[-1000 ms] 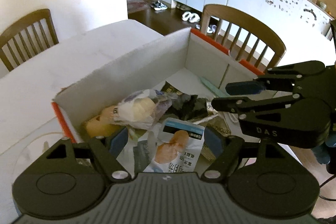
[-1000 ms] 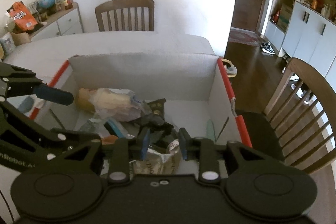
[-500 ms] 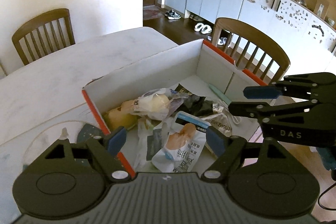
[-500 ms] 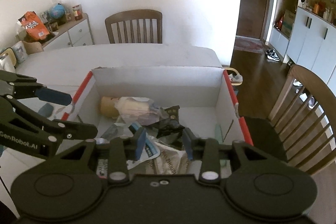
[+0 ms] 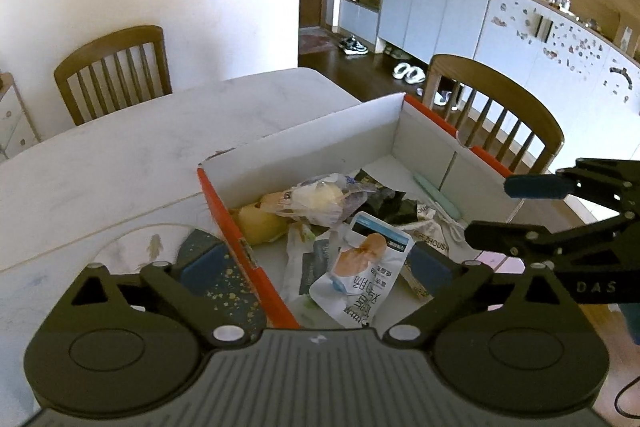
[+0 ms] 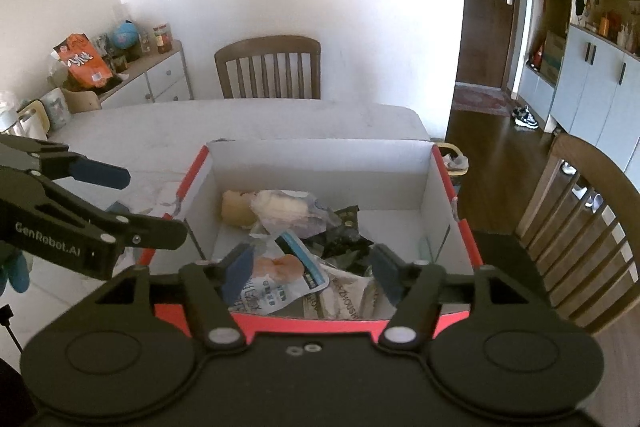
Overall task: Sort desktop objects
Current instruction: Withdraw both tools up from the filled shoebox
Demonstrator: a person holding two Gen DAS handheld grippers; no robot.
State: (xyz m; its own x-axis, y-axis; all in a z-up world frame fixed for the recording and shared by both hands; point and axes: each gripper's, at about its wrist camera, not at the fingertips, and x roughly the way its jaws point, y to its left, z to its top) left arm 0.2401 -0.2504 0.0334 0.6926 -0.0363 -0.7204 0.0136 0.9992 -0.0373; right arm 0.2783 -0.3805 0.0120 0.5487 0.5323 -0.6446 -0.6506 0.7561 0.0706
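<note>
Lying crumpled in red-rimmed box (image 6: 438, 171), white pouch (image 6: 276, 279), clear bread wrapper (image 6: 286, 209)

A box (image 6: 320, 163) sits on the worktop (image 6: 240, 123). In it, a pouch (image 6: 276, 283) lies at the near side, with a wrapped bun (image 6: 280, 207) behind it. A chair (image 6: 268, 67) stands behind the worktop, another chair (image 6: 580, 227) to the right
</note>
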